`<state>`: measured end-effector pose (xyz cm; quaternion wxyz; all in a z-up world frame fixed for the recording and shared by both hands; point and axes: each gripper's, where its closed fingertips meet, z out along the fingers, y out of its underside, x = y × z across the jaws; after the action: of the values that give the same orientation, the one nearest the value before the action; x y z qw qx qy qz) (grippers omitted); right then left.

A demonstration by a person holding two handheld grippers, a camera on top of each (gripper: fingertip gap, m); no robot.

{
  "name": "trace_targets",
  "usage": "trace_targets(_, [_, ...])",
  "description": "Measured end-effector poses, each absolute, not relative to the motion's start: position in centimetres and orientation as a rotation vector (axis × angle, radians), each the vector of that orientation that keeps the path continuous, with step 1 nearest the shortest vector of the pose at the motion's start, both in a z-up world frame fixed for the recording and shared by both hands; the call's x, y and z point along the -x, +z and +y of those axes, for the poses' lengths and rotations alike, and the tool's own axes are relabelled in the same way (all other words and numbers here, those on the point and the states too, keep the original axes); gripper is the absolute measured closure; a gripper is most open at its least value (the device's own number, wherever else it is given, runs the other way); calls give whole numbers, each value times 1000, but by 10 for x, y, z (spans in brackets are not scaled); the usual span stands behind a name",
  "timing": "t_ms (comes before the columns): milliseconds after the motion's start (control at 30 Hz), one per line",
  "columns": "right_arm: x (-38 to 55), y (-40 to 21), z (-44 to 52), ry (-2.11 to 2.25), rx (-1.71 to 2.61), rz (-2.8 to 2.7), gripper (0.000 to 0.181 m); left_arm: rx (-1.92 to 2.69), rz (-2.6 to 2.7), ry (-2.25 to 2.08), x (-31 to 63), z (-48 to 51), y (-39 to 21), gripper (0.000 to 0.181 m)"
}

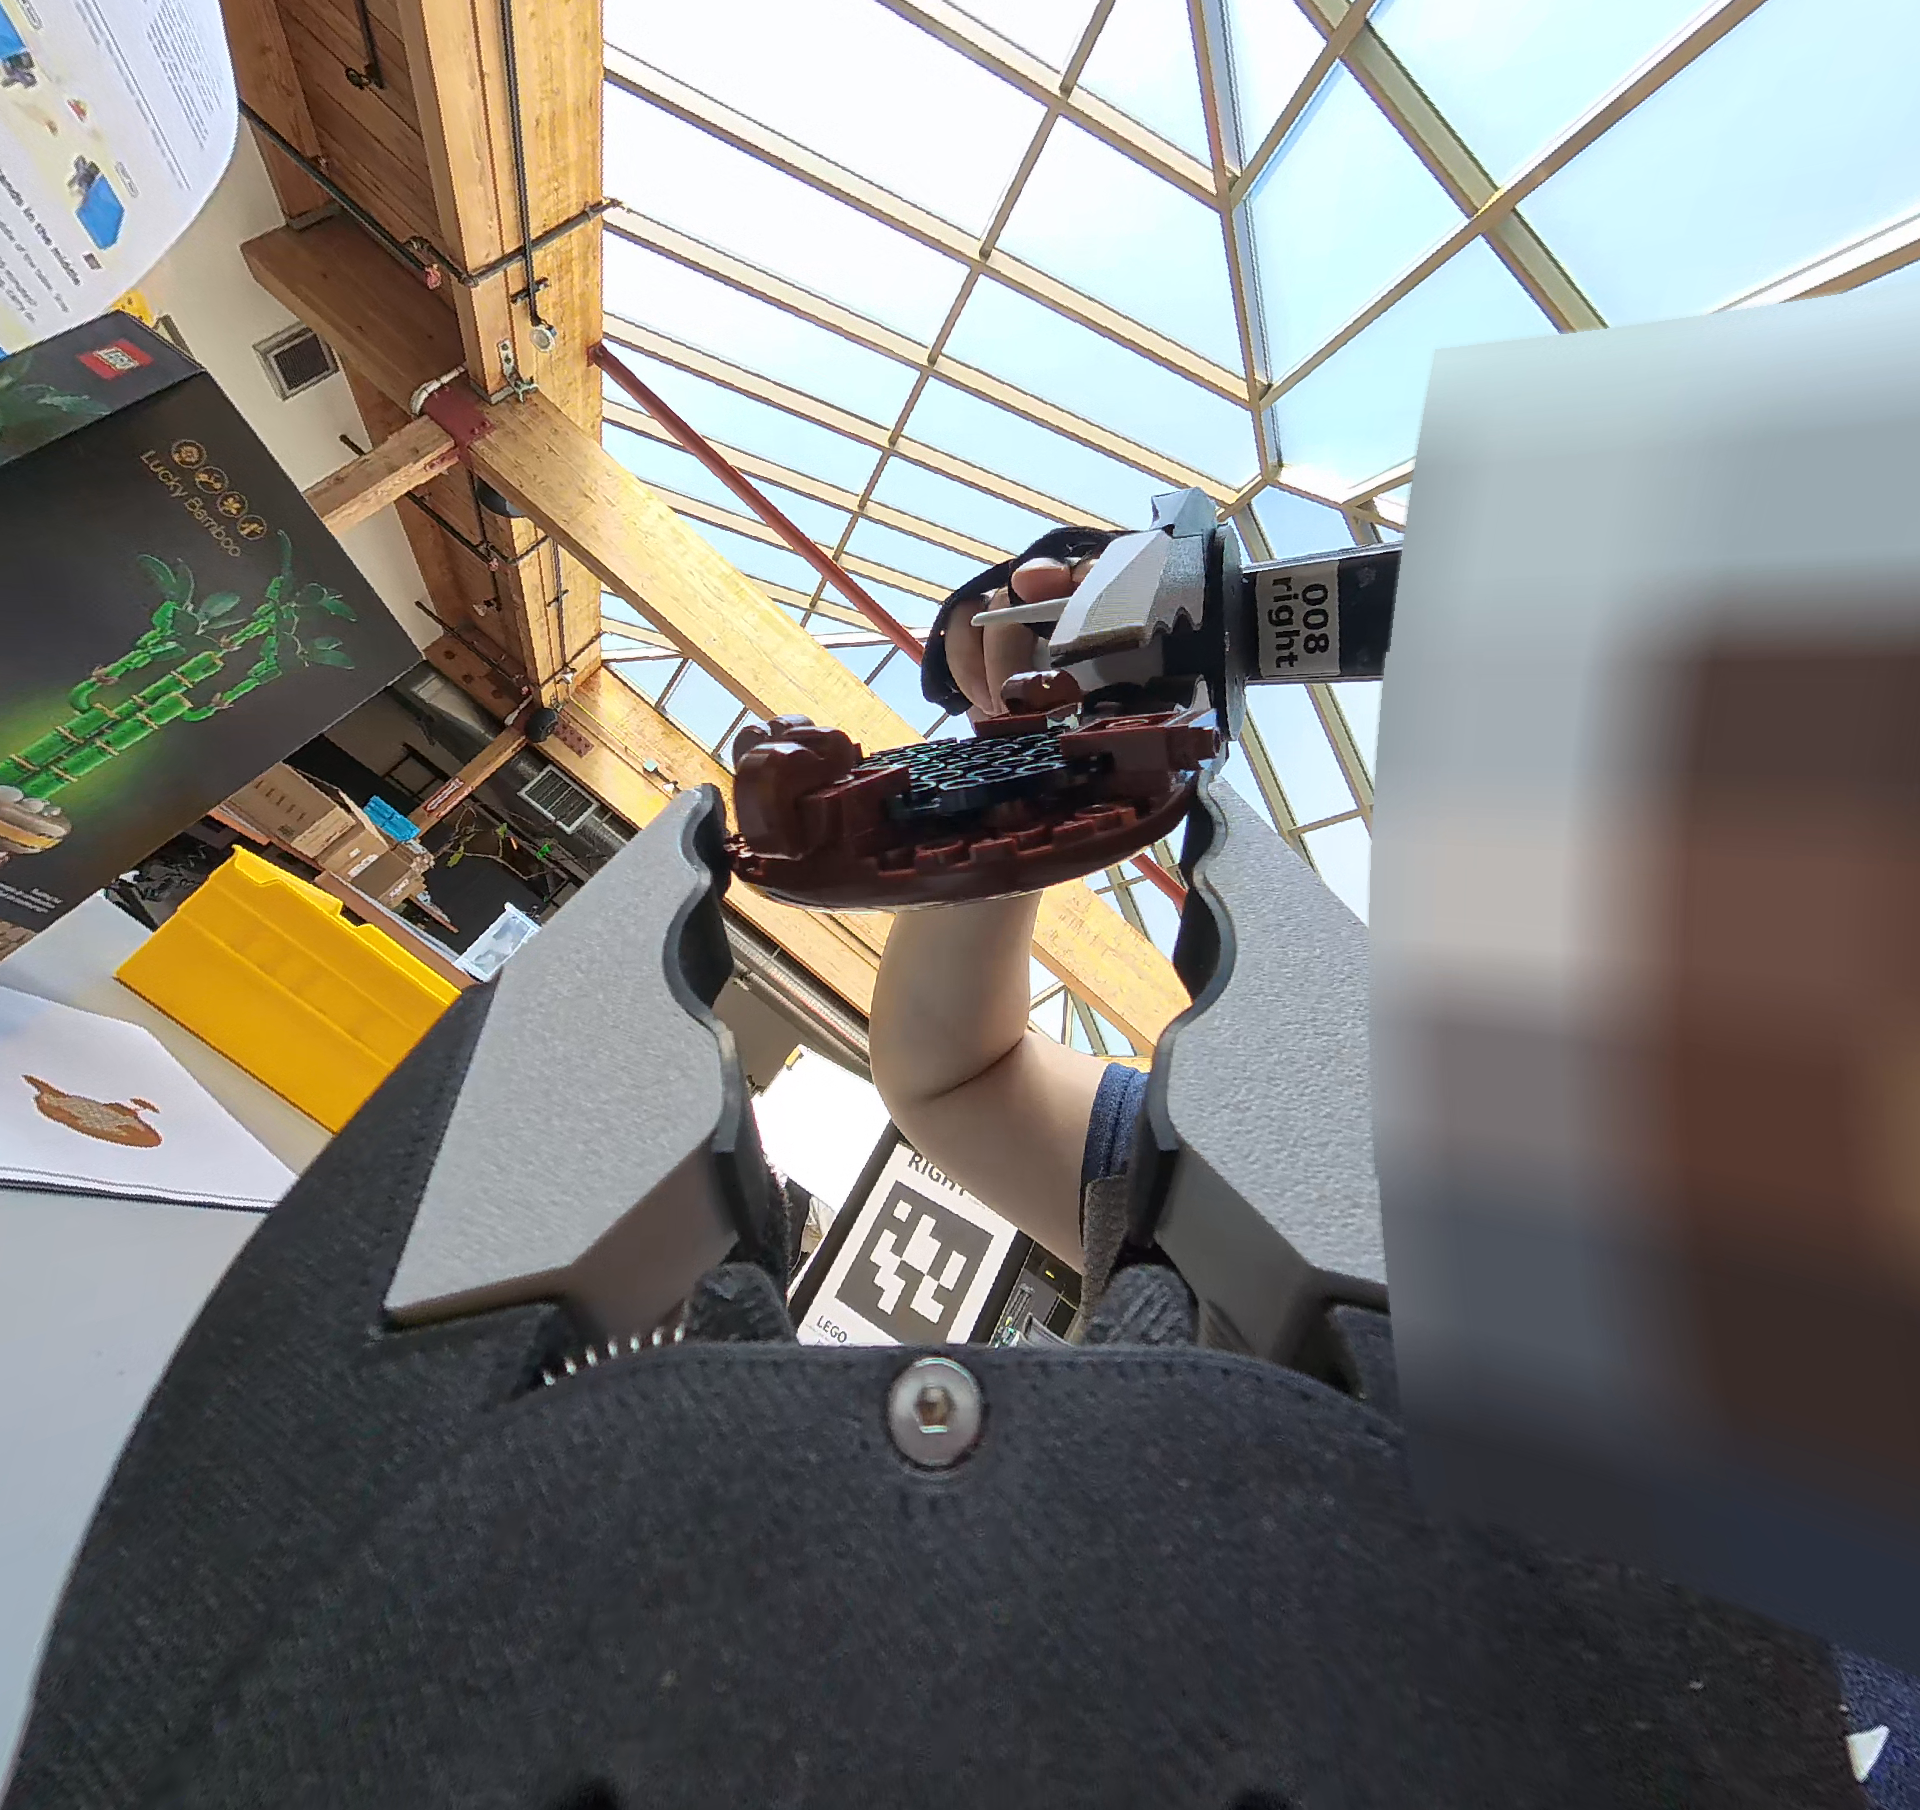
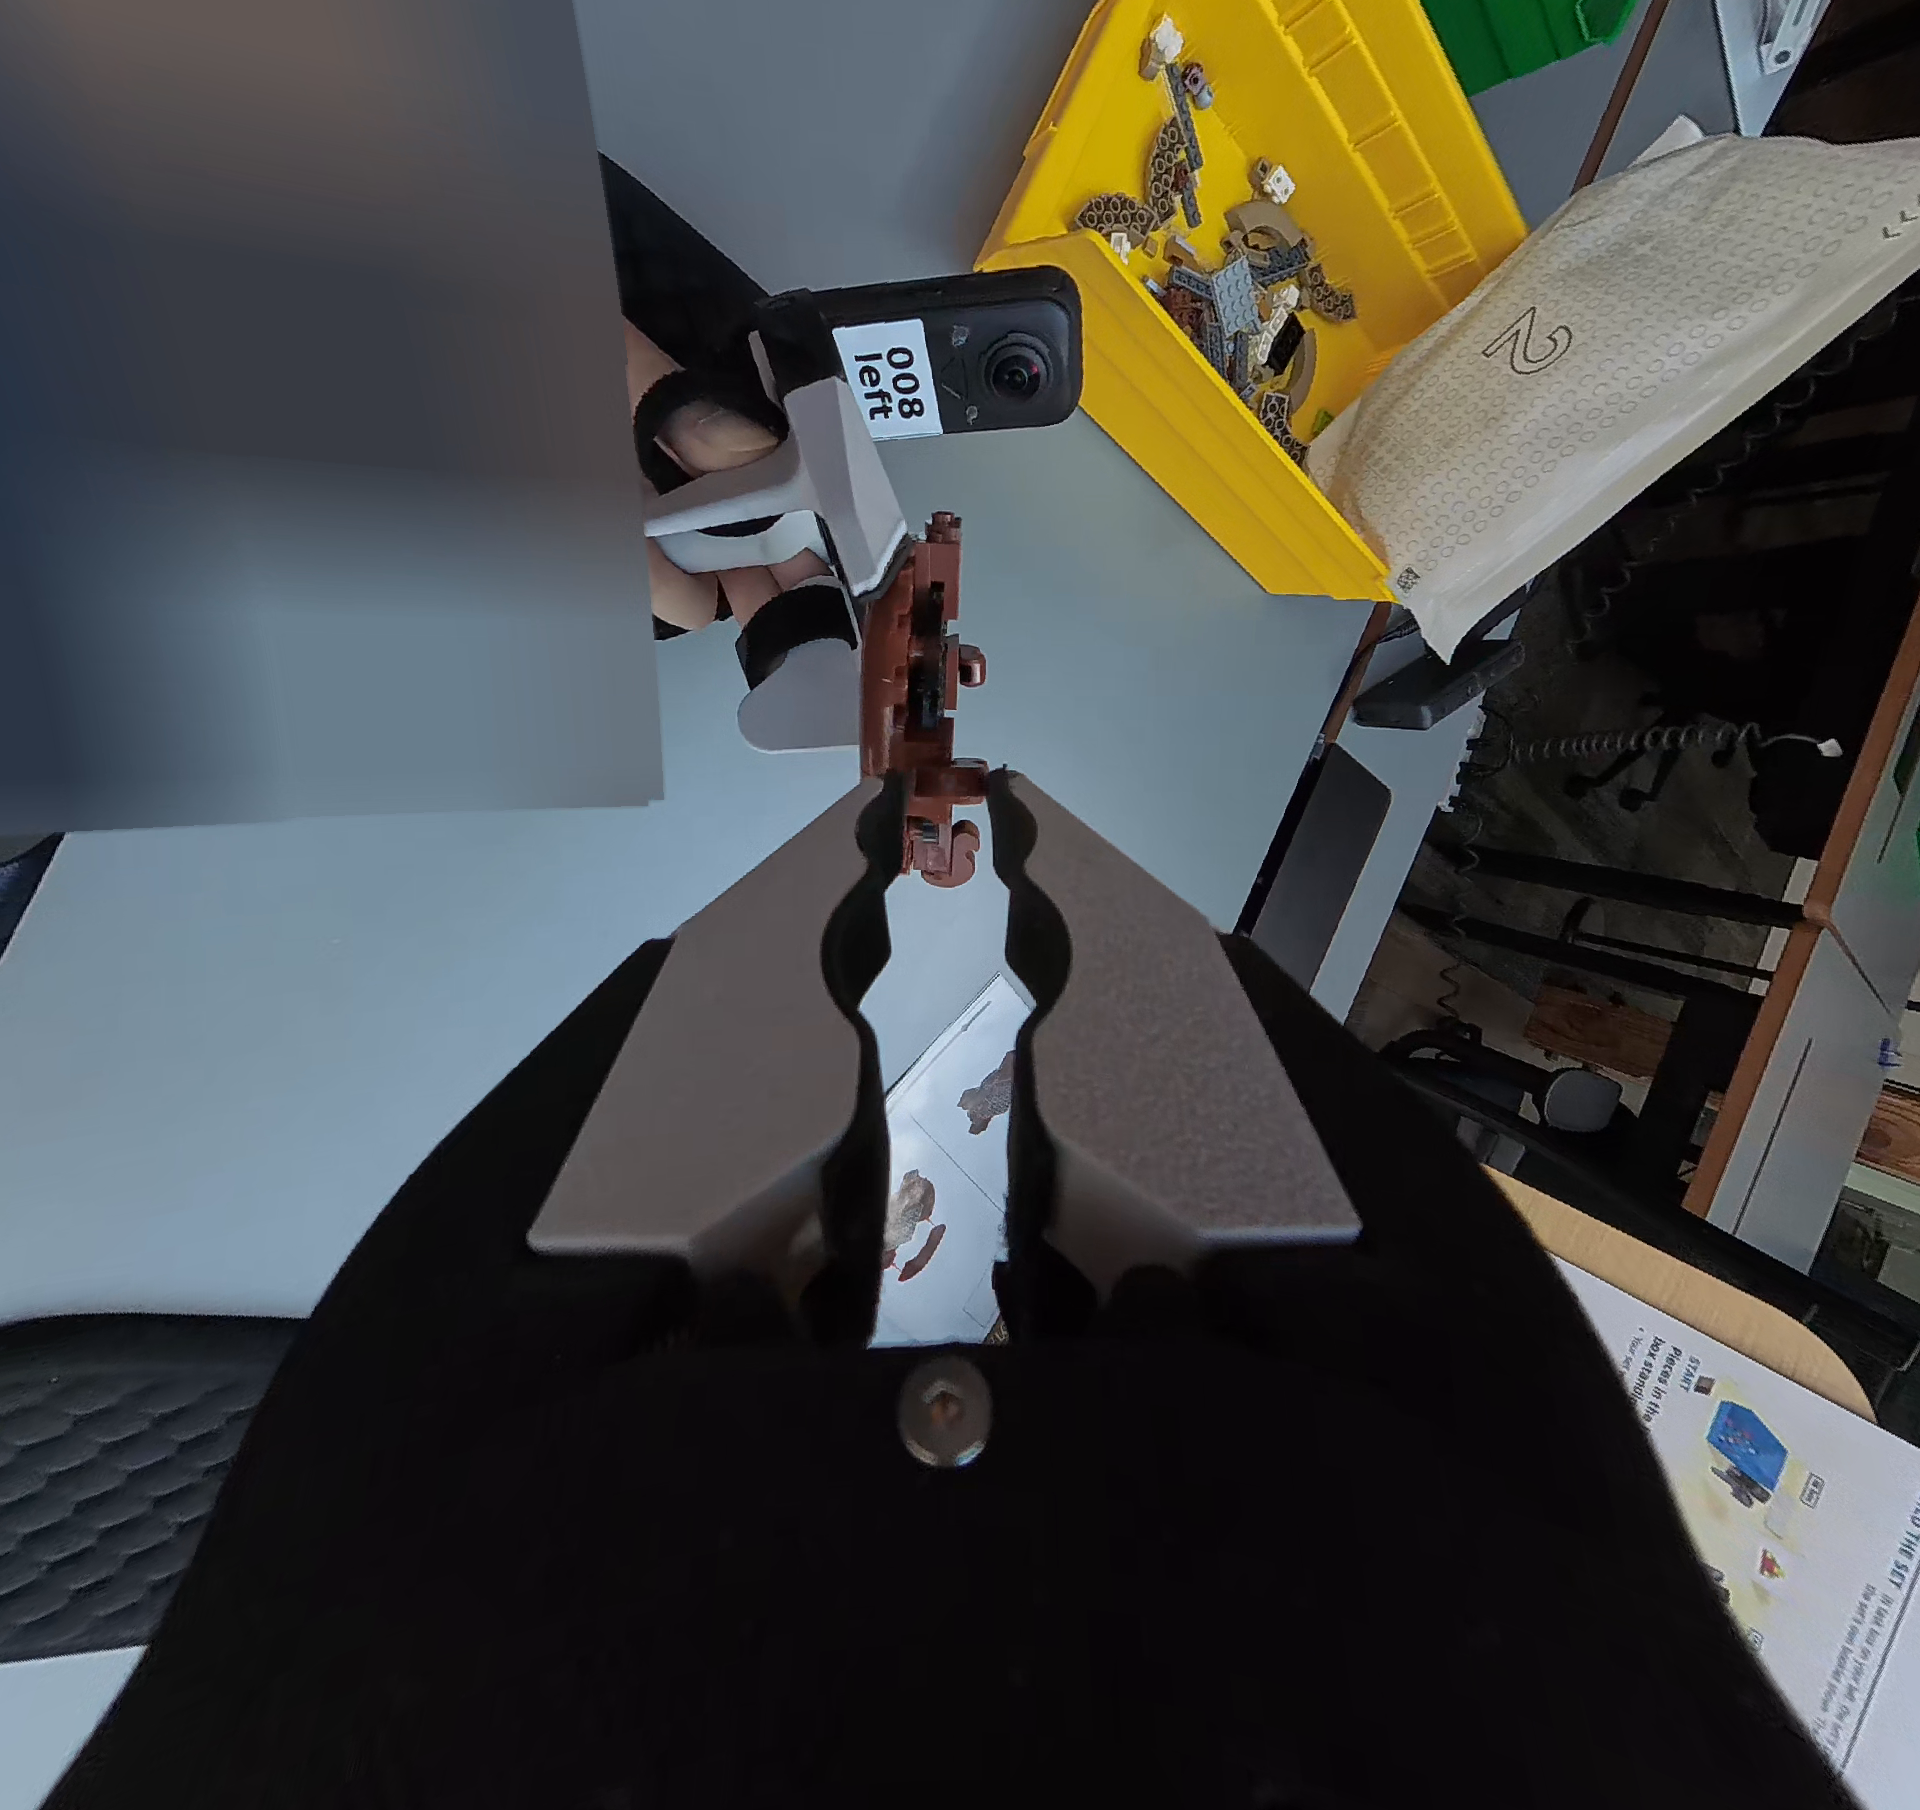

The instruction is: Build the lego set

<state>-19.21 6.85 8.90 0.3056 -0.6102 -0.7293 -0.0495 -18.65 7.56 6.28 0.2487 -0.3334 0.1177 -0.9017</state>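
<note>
While you hold the brown assembly (image 1: 961, 804) up in the air with both tools, the biggest danger is a fall: nothing is under it except the grey table (image 2: 343, 1033), and a drop could break the joined bricks apart. The left gripper (image 1: 961, 825) is clenched across the wide rim of the assembly, touching only at the tips, so in my judgement a twist could let the smooth curved edge slip out. The right gripper (image 2: 940, 815) is pinched on a small brown piece (image 2: 940, 851) at the assembly's lower end; if you press it at an angle, I think it may pop out or lever the plate from the other grip. At 1 o'clock in the right wrist view stands the yellow bin (image 2: 1164, 430), of glossy hard plastic with ribbed walls, holding loose tan, grey and brown parts. Beside it, toward 3 o'clock, lies a padded paper bag (image 2: 1621, 358) with a dotted texture. The assembly itself is a rounded, studded plate, reddish brown with a black centre, and the fingers (image 1: 582, 1064) are matte grey with wavy inner edges.
</note>
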Motion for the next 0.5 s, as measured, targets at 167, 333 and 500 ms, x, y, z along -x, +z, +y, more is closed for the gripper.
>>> trace_targets(167, [191,88,70,-147,1614,-1928,167,906,316,-2463,187,76,63,95])
trace_targets(333, [191,88,70,-143,1611,-1920,168,898,308,-2477,188,76,63,95])
trace_targets(500, [192,87,71,-150,1612,-1908,168,898,294,-2471,189,78,62,95])
